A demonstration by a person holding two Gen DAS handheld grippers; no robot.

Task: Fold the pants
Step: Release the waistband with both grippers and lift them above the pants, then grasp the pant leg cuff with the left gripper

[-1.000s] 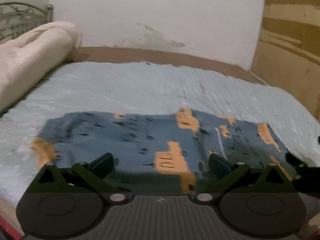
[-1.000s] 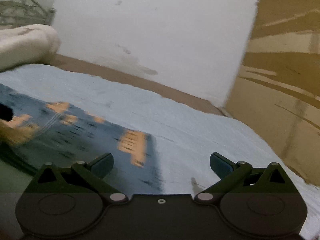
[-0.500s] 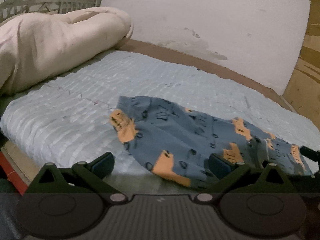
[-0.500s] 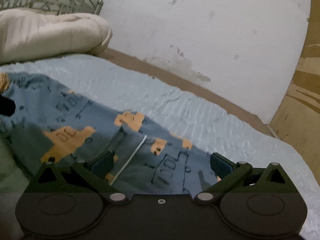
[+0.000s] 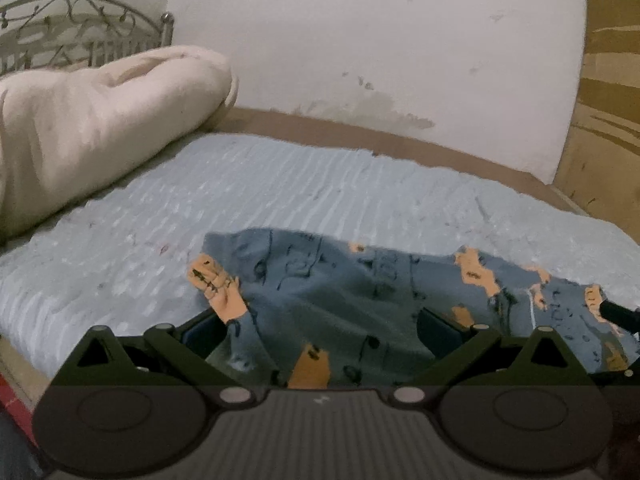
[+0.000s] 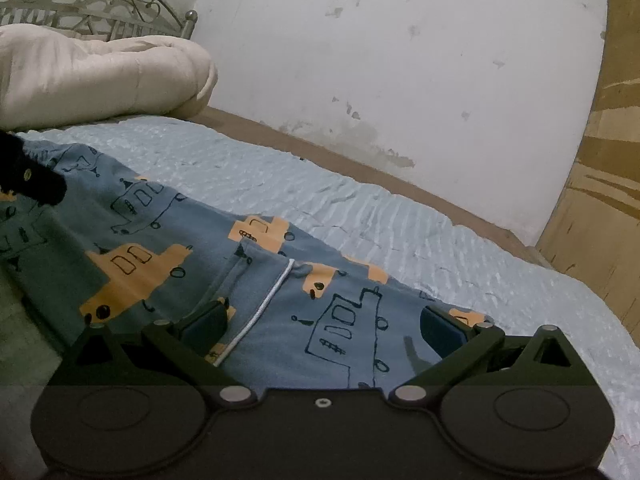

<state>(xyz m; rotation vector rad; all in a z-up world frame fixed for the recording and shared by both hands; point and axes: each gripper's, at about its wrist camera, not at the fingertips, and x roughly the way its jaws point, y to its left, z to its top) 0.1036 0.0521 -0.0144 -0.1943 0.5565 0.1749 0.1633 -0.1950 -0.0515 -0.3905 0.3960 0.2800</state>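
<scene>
Blue pants (image 5: 360,292) with orange and dark line-drawn vehicles lie spread along the near edge of the pale blue bedspread (image 5: 280,184). My left gripper (image 5: 320,330) is open, low over the pants' left end, with cloth lying between its fingers. In the right wrist view the same pants (image 6: 160,240) run from far left to the near middle, and a white drawstring (image 6: 264,304) crosses them. My right gripper (image 6: 322,326) is open over the drawstring end, fingers either side of the cloth. The dark tip of the left gripper (image 6: 36,184) shows at the far left of that view.
A rolled cream duvet (image 5: 92,128) lies at the head of the bed, before a metal headboard (image 5: 80,32). A stained white wall (image 5: 380,52) runs behind the bed and a wooden panel (image 5: 608,120) stands at the right. The bed's near-left edge (image 5: 16,364) drops off.
Both grippers have come down and closer to the pants; cloth now lies between each pair of fingers. The left view has swung right, from the bed's left side towards the pants.
</scene>
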